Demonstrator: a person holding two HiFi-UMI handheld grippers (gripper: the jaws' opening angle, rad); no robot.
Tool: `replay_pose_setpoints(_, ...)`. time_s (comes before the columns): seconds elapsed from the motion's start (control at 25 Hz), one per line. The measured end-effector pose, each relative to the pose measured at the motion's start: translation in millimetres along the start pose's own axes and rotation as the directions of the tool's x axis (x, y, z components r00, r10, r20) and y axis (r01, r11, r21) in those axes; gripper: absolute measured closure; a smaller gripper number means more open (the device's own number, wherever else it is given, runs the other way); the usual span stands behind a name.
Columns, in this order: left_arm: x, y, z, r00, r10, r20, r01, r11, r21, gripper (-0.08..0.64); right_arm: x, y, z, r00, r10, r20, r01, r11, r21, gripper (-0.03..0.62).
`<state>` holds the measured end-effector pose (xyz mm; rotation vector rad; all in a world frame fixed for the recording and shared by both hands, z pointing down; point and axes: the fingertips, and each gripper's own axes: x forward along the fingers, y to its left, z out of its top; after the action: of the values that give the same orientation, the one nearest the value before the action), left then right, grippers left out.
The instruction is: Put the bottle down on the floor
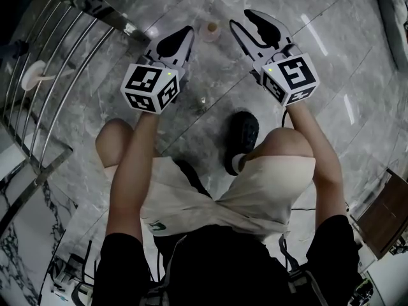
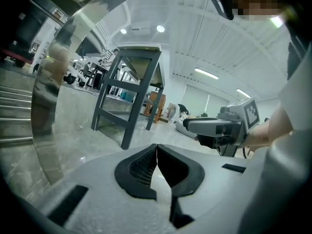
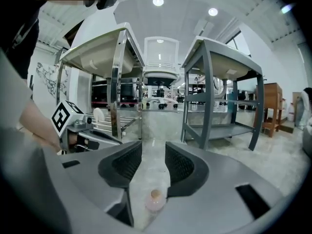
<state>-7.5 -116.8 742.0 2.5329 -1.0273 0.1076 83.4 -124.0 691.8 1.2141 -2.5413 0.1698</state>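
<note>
Standing on the floor, the bottle is free of both my claws

The bottle (image 1: pixel 211 30), small, pinkish and tan-capped, stands upright on the grey marble floor (image 1: pixel 331 56). It is just ahead of my right claw (image 1: pixel 241 19) and a little to the left of its tips. From the right gripper view it shows low in the gap between the two jaws, beneath them and not gripped by either. That claw is spread wide, with only bare floor and the bottle between its pads.

My left claw (image 1: pixel 185 34) hovers beside it, on the bottle's other side and slightly further back. Its jaws are pressed together at the tips with nothing held between them.

Both claws hang above the floor at about the same height, their marker cubes facing up toward me.

Behind the claws, nearer my body, my dark shoe (image 1: pixel 242 132) rests on the marble. A metal rack (image 1: pixel 44 75) of parallel bars stands well out to the left of my left claw. Beyond the right claw's tips, grey table frames (image 3: pixel 219 96) rise from the floor.
</note>
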Motion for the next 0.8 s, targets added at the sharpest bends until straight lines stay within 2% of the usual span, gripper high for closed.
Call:
replay_pose_setpoints(0.24,-1,-5,6,1.000,0.004,0.008,-0.004,1.000,0.011,0.540,-11,3,3,1.000,0.005,0.017,-0.004,1.000,-0.017,0.535)
replay_pose_setpoints(0.8,3,-16,1,1.000,-0.011,-0.014,0.012,0.999,0.041,0.540,-19,-4,-6,0.999,0.010,0.044,-0.010,1.000,0.009,0.586)
